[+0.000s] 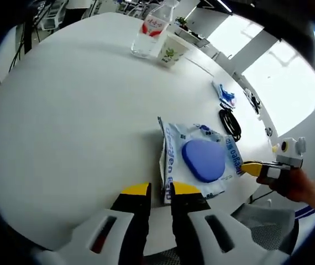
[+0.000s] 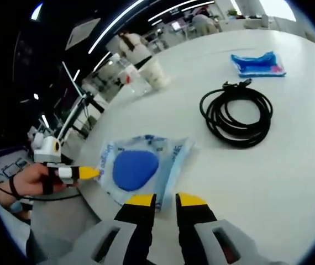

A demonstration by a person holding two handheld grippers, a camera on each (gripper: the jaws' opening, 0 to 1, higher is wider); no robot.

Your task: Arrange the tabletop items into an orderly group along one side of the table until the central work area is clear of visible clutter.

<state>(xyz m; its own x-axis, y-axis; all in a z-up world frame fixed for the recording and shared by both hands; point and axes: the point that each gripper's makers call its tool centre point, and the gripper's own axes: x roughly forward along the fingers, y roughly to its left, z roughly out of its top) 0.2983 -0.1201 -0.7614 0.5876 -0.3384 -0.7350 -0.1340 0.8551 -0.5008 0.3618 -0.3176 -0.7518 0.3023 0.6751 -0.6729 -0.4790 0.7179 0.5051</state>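
We position both grippers at the blue-pad packet (image 1: 200,159), which lies near the table (image 1: 69,121) edge. The left gripper (image 1: 158,193) and right gripper (image 2: 166,200) both stand narrow and empty, flanking it for sliding.

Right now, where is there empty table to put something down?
The widest bare patch of the white table runs from the plastic bottle and paper cup down to the wipes packet. It is more crowded along the edge where the coiled black cable, the blue pouch and the packet lie.
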